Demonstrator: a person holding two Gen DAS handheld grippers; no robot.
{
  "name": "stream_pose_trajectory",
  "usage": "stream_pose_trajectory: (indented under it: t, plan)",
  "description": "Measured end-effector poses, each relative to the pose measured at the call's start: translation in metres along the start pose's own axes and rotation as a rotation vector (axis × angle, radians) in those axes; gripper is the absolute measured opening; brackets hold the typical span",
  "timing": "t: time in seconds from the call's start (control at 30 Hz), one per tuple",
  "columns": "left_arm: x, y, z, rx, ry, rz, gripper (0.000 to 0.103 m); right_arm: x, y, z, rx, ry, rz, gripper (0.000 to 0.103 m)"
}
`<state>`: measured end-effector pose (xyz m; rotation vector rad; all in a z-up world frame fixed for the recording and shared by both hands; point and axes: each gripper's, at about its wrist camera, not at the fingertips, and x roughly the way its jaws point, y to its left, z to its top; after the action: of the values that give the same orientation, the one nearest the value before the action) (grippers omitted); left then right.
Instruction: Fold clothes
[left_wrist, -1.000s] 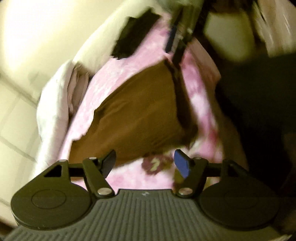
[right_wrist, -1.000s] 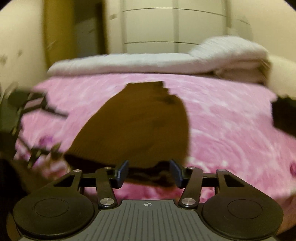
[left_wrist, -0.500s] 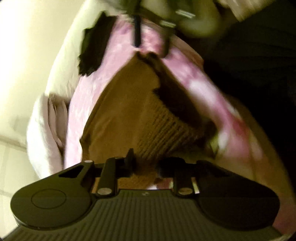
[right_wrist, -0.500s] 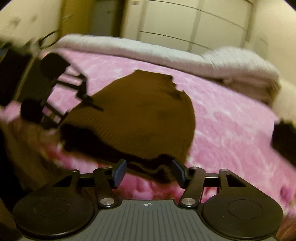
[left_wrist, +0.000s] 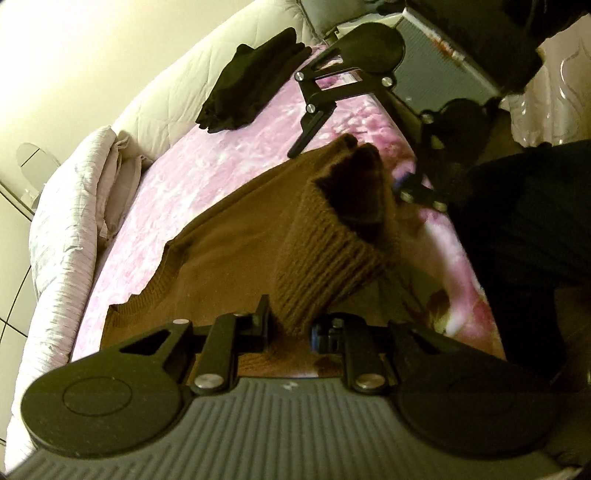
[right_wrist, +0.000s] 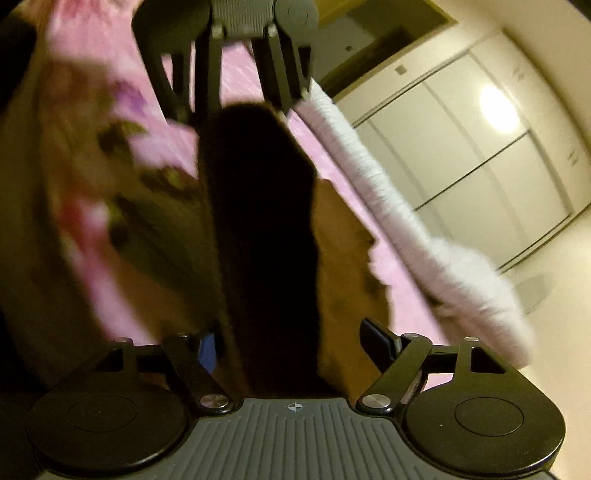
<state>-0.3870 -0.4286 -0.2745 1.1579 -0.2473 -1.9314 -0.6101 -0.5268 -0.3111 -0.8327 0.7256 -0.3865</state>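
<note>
A brown knitted sweater (left_wrist: 229, 258) lies on the pink blanket (left_wrist: 207, 173). My left gripper (left_wrist: 291, 321) is shut on its ribbed hem (left_wrist: 325, 266), which stands lifted off the blanket in a fold. In the left wrist view my right gripper (left_wrist: 351, 166) sits at the far end of that hem, rolled onto its side. Its jaws are opening, with the hem's far corner between them and the pads apart from it. In the blurred right wrist view the sweater (right_wrist: 266, 240) runs dark between the right gripper's (right_wrist: 291, 343) wide fingers towards the left gripper (right_wrist: 236, 107).
A folded black garment (left_wrist: 255, 81) lies at the far end of the bed. A rolled white quilt (left_wrist: 62, 221) runs along the bed's left side. A person's dark trouser leg (left_wrist: 517, 221) stands at the right edge. Wardrobe doors (right_wrist: 461, 147) are behind.
The left gripper closed on the ribbed hem and raised it. The right gripper came down, rolled onto its side and opened wider around the hem's other end.
</note>
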Motion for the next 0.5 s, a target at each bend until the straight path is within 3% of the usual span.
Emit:
stream_pose_trajectory:
  t: [0.13,0.2,0.3,0.5]
  plan:
    - [0.002,0.002,-0.004,-0.040,-0.007,-0.003,0.016,0.011,-0.002,-0.025,-0.061,0.032,-0.027,0.043]
    - [0.003,0.001,-0.005,-0.056,-0.003,-0.010,0.015,0.017,-0.004,-0.032,-0.076,0.046,-0.022,0.022]
    - [0.001,0.002,-0.007,-0.083,-0.008,-0.010,0.015,0.020,-0.012,-0.030,-0.048,0.058,-0.004,0.015]
    - [-0.029,-0.002,-0.015,-0.086,-0.015,0.022,0.013,-0.001,-0.029,-0.009,0.020,0.031,0.035,0.013]
